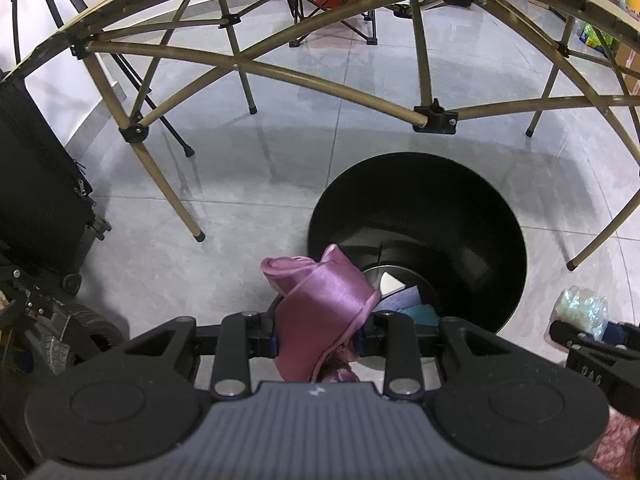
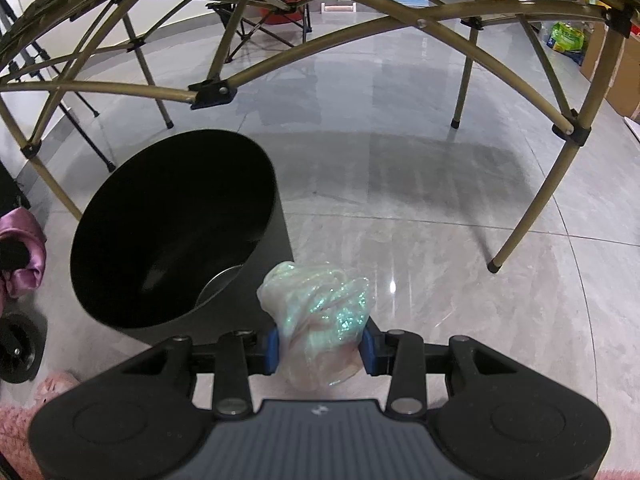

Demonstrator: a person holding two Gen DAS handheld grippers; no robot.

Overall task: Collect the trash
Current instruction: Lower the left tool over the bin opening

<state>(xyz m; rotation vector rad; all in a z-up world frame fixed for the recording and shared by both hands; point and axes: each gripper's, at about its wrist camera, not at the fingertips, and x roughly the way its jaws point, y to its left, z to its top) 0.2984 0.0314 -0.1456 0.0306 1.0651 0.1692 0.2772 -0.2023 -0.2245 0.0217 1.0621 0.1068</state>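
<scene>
Left gripper (image 1: 316,340): sitting nearest the lens, jaws narrowed and pinching one bunched purple satin cloth (image 1: 324,300), hovering at the near rim of the bin.
Right gripper (image 2: 320,350): jaws narrowed, blue pads (image 2: 272,350) pressing on one crumpled iridescent film wad (image 2: 320,320), hanging just beside the bin, above the floor.
Trash pieces: two being carried, one per gripper.
Black bin (image 1: 500,240): one, round, standing on the grey tiled floor (image 2: 420,200) in front of the table legs.
Bin contents: holding a few flat scraps at the bottom, one white, one purple-blue, one teal (image 1: 418,314); exact count not showing.
Folding table frame (image 1: 280,68): one, arching overhead.
Folding chair (image 1: 332,8): one, standing beyond the table.
</scene>
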